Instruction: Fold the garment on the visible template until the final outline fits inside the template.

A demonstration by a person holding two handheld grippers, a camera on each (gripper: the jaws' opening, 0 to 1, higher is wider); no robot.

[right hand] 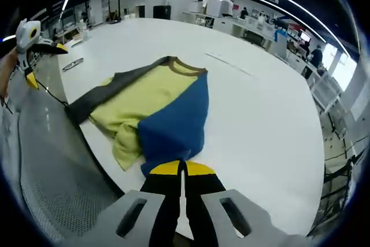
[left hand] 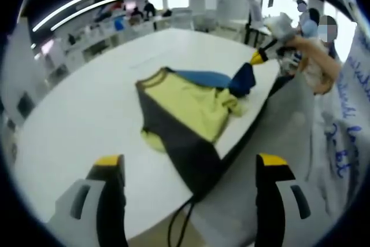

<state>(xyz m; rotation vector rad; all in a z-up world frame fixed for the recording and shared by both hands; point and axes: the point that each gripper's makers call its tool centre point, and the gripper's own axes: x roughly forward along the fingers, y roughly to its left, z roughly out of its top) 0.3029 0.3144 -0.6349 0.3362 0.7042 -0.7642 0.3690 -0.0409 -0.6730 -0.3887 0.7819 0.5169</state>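
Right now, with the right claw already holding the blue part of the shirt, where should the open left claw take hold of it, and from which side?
Grip the dark grey sleeve near its end, which hangs over the table edge. Come from off the table, on the left claw's own side: the overhang lets a jaw pass under the cloth. The right claw stays on the blue panel.

In the right gripper view the right claw (right hand: 181, 170) covers the garment (right hand: 165, 108) hem it pinches. In the left gripper view the garment's dark side drapes past the table (left hand: 87, 120) edge, its underside hidden; background people are blurred.
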